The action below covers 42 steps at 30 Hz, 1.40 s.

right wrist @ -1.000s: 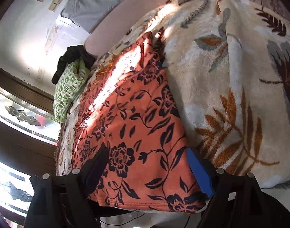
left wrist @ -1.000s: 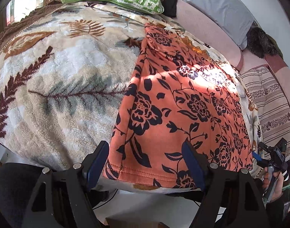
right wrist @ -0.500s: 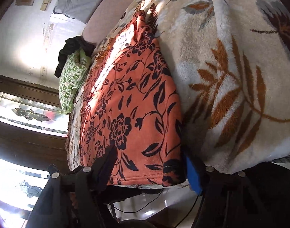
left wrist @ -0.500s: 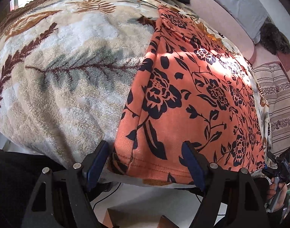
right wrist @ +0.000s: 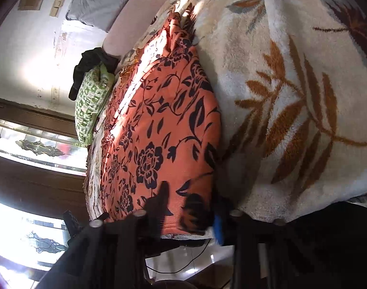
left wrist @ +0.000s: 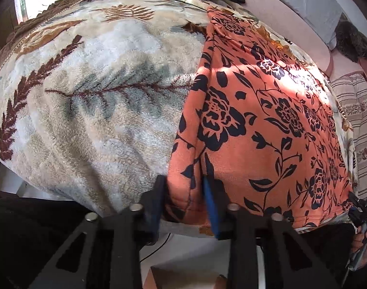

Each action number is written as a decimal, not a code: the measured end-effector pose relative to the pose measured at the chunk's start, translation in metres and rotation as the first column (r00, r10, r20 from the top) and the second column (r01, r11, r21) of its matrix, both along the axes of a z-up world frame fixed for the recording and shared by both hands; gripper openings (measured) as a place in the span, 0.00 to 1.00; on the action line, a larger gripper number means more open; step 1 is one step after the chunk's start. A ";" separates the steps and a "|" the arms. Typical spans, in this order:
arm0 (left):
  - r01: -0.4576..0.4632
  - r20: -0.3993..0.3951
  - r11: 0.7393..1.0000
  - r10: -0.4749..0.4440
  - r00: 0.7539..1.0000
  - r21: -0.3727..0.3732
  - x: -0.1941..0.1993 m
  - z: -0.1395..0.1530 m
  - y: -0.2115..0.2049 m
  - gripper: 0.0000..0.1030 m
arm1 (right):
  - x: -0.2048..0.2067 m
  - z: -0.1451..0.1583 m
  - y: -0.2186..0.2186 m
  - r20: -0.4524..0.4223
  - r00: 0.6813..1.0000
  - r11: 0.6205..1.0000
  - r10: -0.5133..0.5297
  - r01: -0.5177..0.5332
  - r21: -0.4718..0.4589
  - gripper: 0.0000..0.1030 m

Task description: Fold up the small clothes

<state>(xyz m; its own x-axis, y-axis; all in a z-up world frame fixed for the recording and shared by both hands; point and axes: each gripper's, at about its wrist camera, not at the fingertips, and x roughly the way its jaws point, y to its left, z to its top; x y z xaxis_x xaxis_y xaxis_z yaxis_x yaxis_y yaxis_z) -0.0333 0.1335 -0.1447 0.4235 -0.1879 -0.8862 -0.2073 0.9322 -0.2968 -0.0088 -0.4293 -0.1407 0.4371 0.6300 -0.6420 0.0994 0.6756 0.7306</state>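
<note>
Both grippers, left (left wrist: 183,200) and right (right wrist: 190,207), are closing onto the orange floral garment's (left wrist: 267,125) near hem corners at the blanket's (left wrist: 99,96) edge; the next move is probably lifting both corners evenly.

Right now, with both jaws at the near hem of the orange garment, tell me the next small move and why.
Probably lift both near corners together and carry the hem toward the far end. The left gripper and right gripper are each closing, with a pinch of the orange floral garment between the jaws. It lies flat and lengthwise on the leaf-print blanket, not yet folded.
</note>
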 end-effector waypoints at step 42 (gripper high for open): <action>0.140 0.021 0.979 -0.138 0.990 -0.151 0.047 0.035 -0.009 0.06 | 0.034 -0.001 -0.007 -0.042 0.995 0.969 -0.086 0.094 0.227 0.08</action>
<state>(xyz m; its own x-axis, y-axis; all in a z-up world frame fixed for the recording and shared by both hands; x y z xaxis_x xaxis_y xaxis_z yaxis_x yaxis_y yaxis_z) 0.0136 0.1241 -0.1100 0.3933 -0.3772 -0.8385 -0.0752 0.8957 -0.4382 0.0256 -0.4365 -0.1414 0.4803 0.7204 -0.5004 0.1778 0.4786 0.8598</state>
